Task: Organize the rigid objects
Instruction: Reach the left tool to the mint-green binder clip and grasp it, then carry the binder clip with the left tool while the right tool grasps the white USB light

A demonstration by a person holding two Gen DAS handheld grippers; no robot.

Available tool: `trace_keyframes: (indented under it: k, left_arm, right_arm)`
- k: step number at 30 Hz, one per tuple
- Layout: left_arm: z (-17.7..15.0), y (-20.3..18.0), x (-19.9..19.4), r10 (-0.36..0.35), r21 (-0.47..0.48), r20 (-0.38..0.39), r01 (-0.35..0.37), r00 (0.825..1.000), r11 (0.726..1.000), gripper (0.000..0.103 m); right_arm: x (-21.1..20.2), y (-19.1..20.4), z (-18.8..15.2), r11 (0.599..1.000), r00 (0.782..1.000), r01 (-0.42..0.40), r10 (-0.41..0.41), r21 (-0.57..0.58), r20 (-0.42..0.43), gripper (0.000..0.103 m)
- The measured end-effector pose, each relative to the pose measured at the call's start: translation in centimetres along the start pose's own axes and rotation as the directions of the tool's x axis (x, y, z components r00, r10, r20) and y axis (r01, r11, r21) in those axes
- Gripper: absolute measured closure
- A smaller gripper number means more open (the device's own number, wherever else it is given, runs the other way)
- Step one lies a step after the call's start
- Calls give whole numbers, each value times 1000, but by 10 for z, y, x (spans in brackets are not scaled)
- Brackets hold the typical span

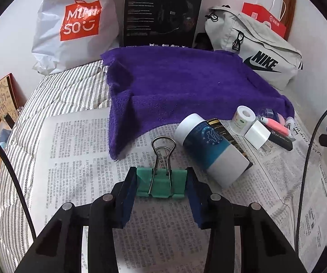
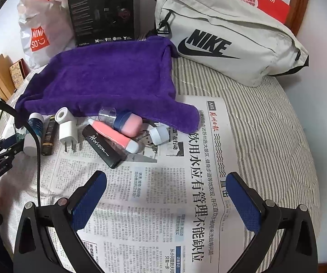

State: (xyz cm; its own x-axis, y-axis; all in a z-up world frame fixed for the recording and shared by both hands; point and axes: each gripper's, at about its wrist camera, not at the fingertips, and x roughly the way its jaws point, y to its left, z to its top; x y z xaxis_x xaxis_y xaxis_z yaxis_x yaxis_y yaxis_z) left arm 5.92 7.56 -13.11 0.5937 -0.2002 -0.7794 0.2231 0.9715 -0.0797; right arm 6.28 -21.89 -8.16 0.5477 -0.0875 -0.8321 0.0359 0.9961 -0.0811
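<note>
Pinched between the left gripper's (image 1: 162, 185) blue pads, a teal metal binder clip (image 1: 161, 183) with silver wire handles sits above the newspaper (image 1: 77, 159); the right gripper (image 2: 166, 193) is spread wide, holding nothing.

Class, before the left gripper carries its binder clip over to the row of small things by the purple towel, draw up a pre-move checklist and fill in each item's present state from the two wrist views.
1. Left gripper shut on the green binder clip, both pads on its ends: ok.
2. Clip's wire handles clear of the fingers: ok.
3. Right gripper open, holding nothing: ok.
4. White-and-blue cylinder lies close to the clip's right, in its path: not ok.
5. Free newspaper in front of the black Horizon stick: ok.
6. Clip lifted off the paper: cannot tell.
</note>
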Motion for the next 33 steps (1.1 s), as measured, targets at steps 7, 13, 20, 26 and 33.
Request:
trace_keyframes:
  k: [7,13,20,26,33]
  left_arm:
    - [1,-8,4,51,29,-15,-50,999,998,63]
    - [1,-9,4,69,19,-18,-69,997,997,63]
    - [0,-10,4,78,20,-19,-78,997,997,63]
    - [0,-10,4,78,20,-22,-77,997,997,63]
    - [1,-11,5,83,22,-28,-82,996,996,63]
  right_arm:
    - [15,-7,1,998,999,-54,54,24,0,0]
    - [36,-7,15,997,996,-78,78,5,32,3]
    - [60,-15,33,996,996,-87,86,13,40,21]
    - [69,-13,29,995,995,-90,92,-40,35,24]
    - [71,-2,22,991,995,-80,86,-104,50,31]
